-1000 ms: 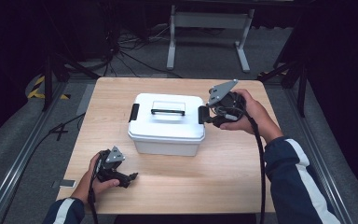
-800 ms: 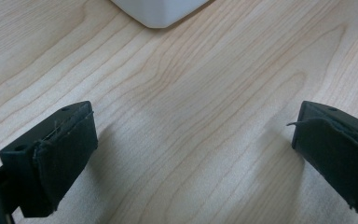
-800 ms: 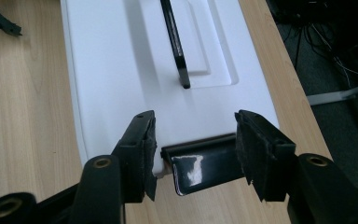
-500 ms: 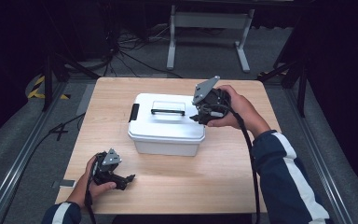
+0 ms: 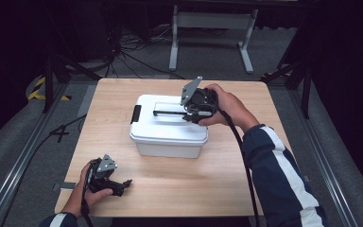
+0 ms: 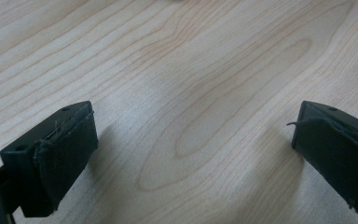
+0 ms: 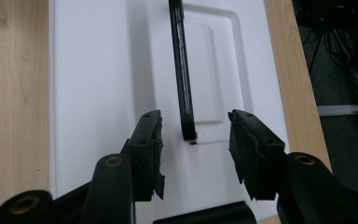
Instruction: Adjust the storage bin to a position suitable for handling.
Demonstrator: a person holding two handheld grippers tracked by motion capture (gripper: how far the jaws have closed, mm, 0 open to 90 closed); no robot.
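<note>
Right hand-held gripper (image 7: 195,154): brought in over the white lidded storage box (image 5: 168,137) from its right side since a second ago; jaws half-open, just been closing, the near end of the black lid handle (image 7: 182,74) between them, untouched. A grasp is judged imminent. Box stands mid-tabletop (image 5: 246,189). Left hand-held gripper (image 5: 124,185): rested near front edge, jaws wide, empty.

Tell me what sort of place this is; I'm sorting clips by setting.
Probably a lab or recording studio: a lone wooden table among dark surroundings, loose cables on grey floor, and metal rails alongside.
</note>
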